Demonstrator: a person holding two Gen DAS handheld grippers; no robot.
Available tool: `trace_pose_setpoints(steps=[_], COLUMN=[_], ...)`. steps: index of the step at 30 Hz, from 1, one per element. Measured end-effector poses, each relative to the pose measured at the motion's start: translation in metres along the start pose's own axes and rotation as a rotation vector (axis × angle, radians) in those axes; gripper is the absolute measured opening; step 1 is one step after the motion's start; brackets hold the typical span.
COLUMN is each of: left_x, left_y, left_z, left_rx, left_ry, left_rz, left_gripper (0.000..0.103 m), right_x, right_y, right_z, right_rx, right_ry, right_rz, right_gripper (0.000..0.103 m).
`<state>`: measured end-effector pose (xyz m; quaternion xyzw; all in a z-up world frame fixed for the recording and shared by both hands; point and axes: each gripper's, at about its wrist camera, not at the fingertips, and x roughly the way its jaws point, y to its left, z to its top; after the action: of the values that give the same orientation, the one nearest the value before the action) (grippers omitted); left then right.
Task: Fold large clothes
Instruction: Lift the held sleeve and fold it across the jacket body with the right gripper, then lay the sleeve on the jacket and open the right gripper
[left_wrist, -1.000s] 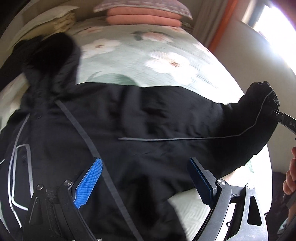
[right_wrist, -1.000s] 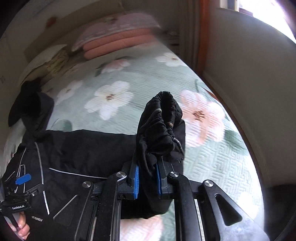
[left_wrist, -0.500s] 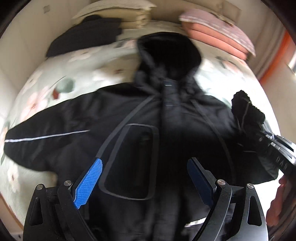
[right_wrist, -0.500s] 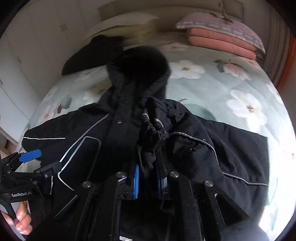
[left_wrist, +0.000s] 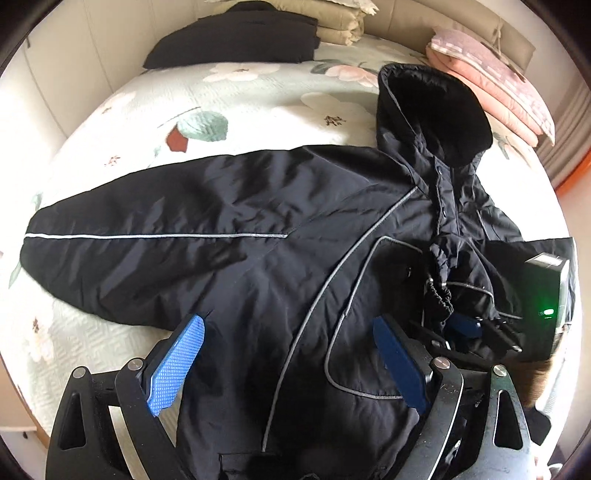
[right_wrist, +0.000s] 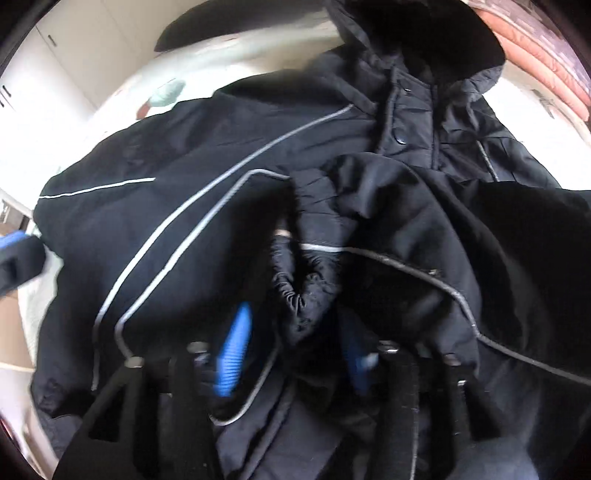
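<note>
Floral bedspread (left_wrist: 236, 107) fills the upper frame; the black hooded jacket (left_wrist: 229, 236) lies face up across it. The right gripper (right_wrist: 295, 343) has just been opening, its jaws now spread beside the sleeve cuff (right_wrist: 306, 280) laid on the chest at lower centre. The left gripper (left_wrist: 291, 369) hovers spread and empty. Lift clear before dragging; smooth the folded sleeve flat.

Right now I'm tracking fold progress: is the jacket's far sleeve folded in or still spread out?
Spread. That sleeve lies straight out across the bedspread, its grey stripe unbent.
</note>
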<state>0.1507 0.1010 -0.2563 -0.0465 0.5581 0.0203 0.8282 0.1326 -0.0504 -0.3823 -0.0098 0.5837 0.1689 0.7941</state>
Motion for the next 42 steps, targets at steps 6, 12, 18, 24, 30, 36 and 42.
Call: trace_pose_setpoints(steps=[6,12,18,24,30,36,42], left_x=[0.01,0.044,0.098,0.107,0.054,0.014,0.054], left_y=[-0.029,-0.084,-0.113,-0.117,-0.121,-0.067,0.004], left_z=[0.012,0.017,0.018,0.015,0.033,0.064,0.058], left_rx=[0.042,0.094,0.11,0.111,0.141,0.086,-0.026], left_ry=[0.02,0.11,0.232,0.218,0.074,-0.053,0.015], left_rz=[-0.169,-0.386,-0.427,-0.467,-0.5,-0.46,-0.284], left_gripper=[0.093,0.092,0.046,0.021,0.018,0.018,0.019], right_x=[-0.09,-0.136,-0.075,-0.047,-0.081,-0.152,-0.157], right_y=[-0.019,-0.089,-0.141,-0.148,-0.136,-0.114,-0.129], right_z=[-0.023,-0.045,-0.06,-0.061,-0.056,-0.041,-0.021], right_rx=[0.032,0.155,0.284,0.344,0.281,0.241,0.266], right_ry=[-0.098,-0.157,-0.024,-0.006,0.003,-0.135,-0.173], right_rz=[0.043,-0.198,-0.086,0.002,-0.028,-0.033,-0.191], right_gripper=[0.056,0.045,0.014,0.011,0.015,0.041,0.052])
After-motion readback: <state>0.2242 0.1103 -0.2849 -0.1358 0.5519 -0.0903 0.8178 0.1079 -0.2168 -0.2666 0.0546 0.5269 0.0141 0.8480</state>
